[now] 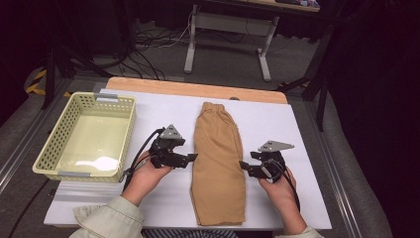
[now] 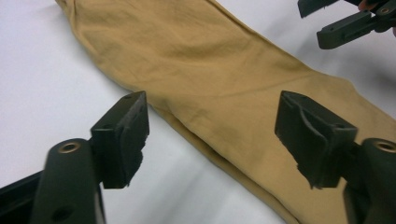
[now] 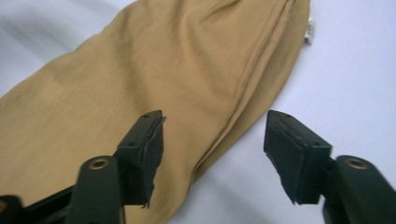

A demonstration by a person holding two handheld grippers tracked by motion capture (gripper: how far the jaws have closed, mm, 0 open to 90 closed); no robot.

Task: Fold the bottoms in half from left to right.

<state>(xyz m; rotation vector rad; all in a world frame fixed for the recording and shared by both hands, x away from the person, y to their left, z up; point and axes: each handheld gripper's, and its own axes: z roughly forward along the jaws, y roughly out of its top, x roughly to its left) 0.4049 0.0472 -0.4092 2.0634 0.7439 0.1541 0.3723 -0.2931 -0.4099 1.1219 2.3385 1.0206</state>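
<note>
Both tongs, left tongs [image 1: 192,157] and right tongs [image 1: 243,165], stand spread at nine and three o'clock of the tan trousers [image 1: 218,163]; a shallow pinch risks catching one layer only.

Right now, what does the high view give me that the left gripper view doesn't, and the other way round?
High view alone: the cream basket at the table's left, the trousers' waistband at the far end, and the person's hands around both grippers.

Left gripper view alone: a close look at the left gripper, jaws open, straddling the folded side edge of the tan trousers without pressing it.

Both: the trousers flat on the white table, and the right gripper beyond them.
</note>
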